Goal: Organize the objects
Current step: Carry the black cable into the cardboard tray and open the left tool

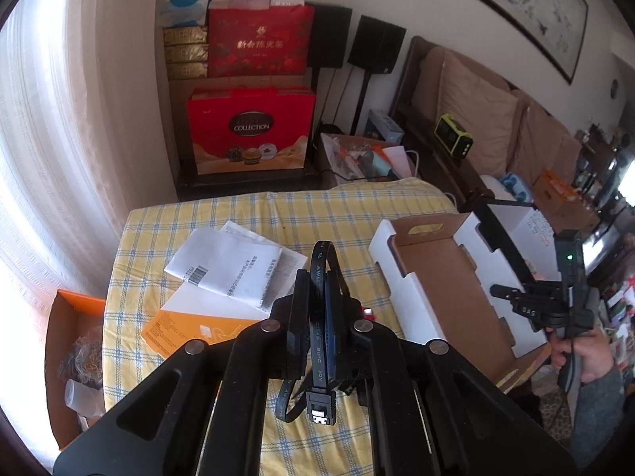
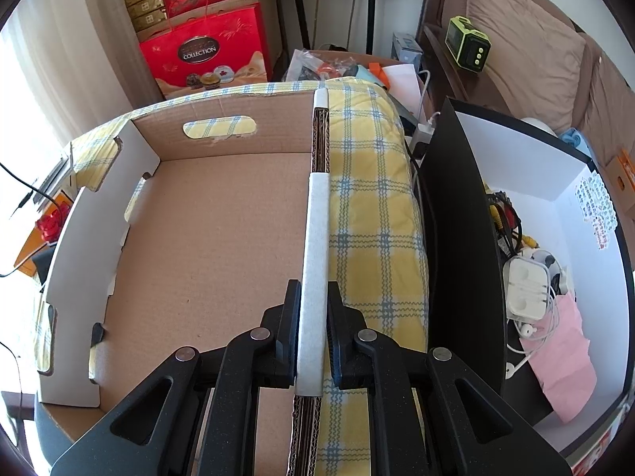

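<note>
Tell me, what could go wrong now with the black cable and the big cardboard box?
1. The flat black cable is pinched only at its bend in the left gripper, so it might slip out, and its dangling plug could snag on the papers.
2. The right gripper clamps only one wall of the cardboard box, so the box could tip or that wall could bend.

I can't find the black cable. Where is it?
The black cable is pinched in the left gripper, in the middle of the left wrist view, lifted above the checked tablecloth, with the papers behind it.
</note>
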Action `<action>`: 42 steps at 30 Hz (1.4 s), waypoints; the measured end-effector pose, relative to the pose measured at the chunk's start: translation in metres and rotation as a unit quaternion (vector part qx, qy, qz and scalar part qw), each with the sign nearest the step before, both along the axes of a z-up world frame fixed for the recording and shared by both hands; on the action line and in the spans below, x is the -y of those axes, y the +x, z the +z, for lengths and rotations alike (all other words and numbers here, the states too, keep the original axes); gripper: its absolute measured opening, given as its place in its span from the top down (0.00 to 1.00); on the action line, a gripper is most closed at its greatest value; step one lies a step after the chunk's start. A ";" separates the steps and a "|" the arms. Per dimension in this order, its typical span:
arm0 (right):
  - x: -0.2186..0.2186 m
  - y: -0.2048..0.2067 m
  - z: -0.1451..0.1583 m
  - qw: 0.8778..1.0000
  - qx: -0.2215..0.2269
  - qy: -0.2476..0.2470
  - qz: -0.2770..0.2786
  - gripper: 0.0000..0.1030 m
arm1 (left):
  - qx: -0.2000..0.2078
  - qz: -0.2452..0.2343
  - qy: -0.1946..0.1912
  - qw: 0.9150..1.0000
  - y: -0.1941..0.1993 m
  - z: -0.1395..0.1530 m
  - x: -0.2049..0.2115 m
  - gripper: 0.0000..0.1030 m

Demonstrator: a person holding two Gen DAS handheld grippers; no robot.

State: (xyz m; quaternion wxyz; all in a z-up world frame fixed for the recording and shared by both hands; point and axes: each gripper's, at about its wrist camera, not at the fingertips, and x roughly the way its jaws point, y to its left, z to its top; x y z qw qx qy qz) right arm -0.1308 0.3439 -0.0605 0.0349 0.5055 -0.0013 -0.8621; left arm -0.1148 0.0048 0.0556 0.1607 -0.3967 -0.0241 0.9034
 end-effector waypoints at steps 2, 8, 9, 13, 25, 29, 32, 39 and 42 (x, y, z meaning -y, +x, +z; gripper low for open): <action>0.000 0.000 0.000 1.000 0.000 0.000 0.000 0.89 | -0.012 -0.009 0.004 1.000 0.005 0.012 -0.007 0.94; -0.001 0.000 0.000 1.000 0.000 -0.001 0.000 0.89 | -0.043 -0.038 0.019 0.998 0.015 0.044 -0.025 0.94; -0.001 0.000 0.000 1.000 0.000 -0.002 -0.001 0.89 | -0.046 -0.043 0.020 0.998 0.015 0.048 -0.028 0.94; -0.002 0.001 0.000 1.000 0.000 -0.009 -0.004 0.89 | -0.052 -0.052 0.022 0.997 0.016 0.057 -0.040 0.94; -0.006 0.008 0.006 1.000 0.000 -0.022 -0.009 0.87 | -0.001 -0.138 0.064 0.988 0.021 0.029 -0.118 0.94; -0.007 0.010 0.009 1.000 -0.001 -0.019 -0.012 0.87 | 0.027 -0.158 0.078 0.984 0.020 0.010 -0.145 0.94; -0.011 0.010 0.013 1.000 -0.003 -0.028 -0.014 0.87 | 0.060 -0.163 0.106 0.979 0.014 -0.009 -0.156 0.94; -0.009 0.009 0.014 1.000 -0.002 -0.024 -0.013 0.88 | 0.115 -0.162 0.133 0.971 -0.003 -0.049 -0.164 0.94; -0.009 0.009 0.011 1.000 0.001 -0.024 -0.014 0.88 | 0.127 -0.172 0.118 0.970 -0.008 -0.061 -0.165 0.90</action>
